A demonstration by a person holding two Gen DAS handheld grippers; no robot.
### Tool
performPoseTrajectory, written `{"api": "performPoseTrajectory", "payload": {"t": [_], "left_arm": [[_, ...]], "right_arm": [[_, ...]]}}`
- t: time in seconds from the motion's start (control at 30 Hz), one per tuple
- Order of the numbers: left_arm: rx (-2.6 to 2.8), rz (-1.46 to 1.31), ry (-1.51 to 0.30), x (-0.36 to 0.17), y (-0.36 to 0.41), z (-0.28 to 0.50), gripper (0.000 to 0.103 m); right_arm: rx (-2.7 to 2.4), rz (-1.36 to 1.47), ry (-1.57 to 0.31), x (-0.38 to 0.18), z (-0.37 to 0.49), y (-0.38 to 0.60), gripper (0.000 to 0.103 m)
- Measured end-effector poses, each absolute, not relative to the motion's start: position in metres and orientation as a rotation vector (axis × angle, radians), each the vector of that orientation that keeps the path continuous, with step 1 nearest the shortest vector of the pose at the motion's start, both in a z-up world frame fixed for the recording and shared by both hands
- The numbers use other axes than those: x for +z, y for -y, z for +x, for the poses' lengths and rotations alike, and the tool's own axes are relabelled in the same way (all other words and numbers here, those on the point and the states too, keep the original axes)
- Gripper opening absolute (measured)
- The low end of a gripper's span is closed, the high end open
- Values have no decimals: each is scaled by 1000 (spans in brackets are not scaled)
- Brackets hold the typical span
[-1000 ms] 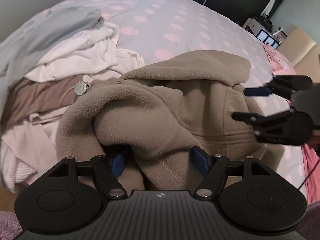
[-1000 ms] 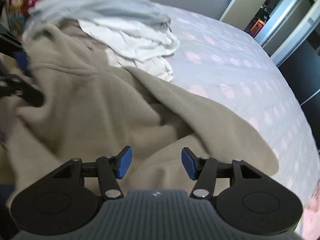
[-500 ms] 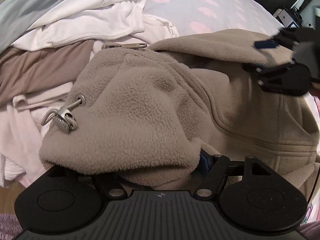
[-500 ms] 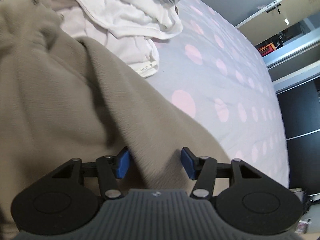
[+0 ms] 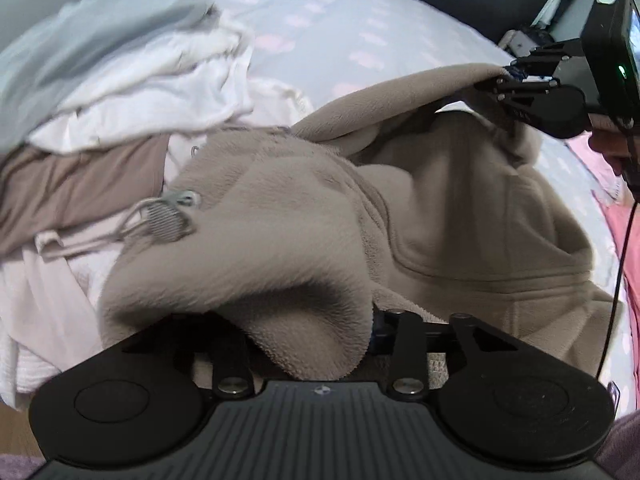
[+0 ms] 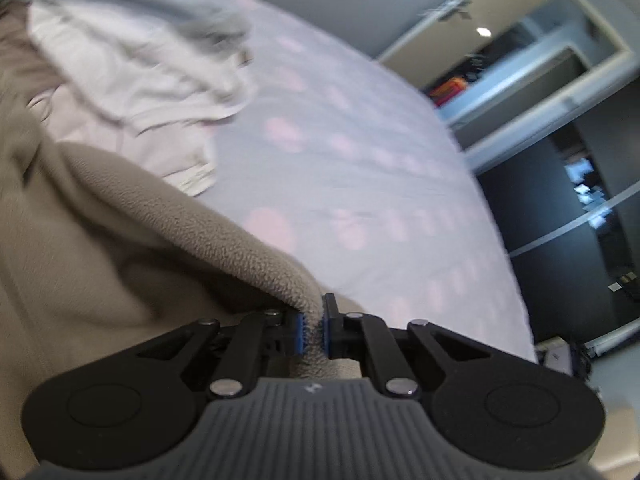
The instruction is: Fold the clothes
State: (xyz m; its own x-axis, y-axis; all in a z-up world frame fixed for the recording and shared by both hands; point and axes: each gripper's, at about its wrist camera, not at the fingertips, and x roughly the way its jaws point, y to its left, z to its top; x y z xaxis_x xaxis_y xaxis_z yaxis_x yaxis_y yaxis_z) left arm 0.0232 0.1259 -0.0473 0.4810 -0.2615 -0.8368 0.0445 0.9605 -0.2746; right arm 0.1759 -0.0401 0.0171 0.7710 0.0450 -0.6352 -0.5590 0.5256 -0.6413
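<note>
A beige fleece jacket (image 5: 280, 240) lies crumpled on the bed, its drawstring toggle (image 5: 166, 220) showing at the left. A thick fold of the fleece fills my left gripper (image 5: 308, 336), whose jaws are closing on it; the right pad (image 5: 374, 332) presses the fabric and the left finger is buried under it. In the right wrist view, my right gripper (image 6: 313, 330) is shut on the thin edge of the fleece (image 6: 100, 260). The left wrist view shows that gripper (image 5: 506, 76) at the upper right, holding the edge raised off the bed.
A pile of clothes sits to the left: white pieces (image 5: 160, 92), a brown one (image 5: 72, 192) and a grey-blue one (image 5: 100, 40). The dotted bedsheet (image 6: 360, 160) stretches beyond. Pink fabric (image 5: 628, 240) lies at the right edge. A wardrobe (image 6: 520, 60) stands behind the bed.
My right gripper has shut on the fleece edge and drawn it up and to the right. The left gripper's jaws have narrowed around the thick fold.
</note>
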Motion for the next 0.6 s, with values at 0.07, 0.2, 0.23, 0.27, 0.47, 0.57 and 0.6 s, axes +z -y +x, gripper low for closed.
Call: {"api": "performPoseTrajectory", "payload": {"t": [0.07,0.2,0.23,0.27,0.47,0.57,0.6], "left_arm": [[-205,-230,-1027,-37,-128,18,31],[-224,-184,-937,-4,-121,6,29],[-228,-171,-913,5,-119,4,28],[-235,-163,-887,15,-119,3,28],[-282,-121,-713,96,-111,-2,26],[-334,-105,-617,142,-104,-6,25],[-348,-90,-584,158,-100,-8,25]], "right_arm": [[334,-958,-561,36,168,49,8],[189,-924,-476,86,152,78,8],[154,-911,-461,100,147,87,7],[120,-898,-445,115,143,97,7],[-90,-782,-354,216,100,164,6],[-191,-790,-276,263,67,186,6],[-220,-787,-253,279,55,192,6]]}}
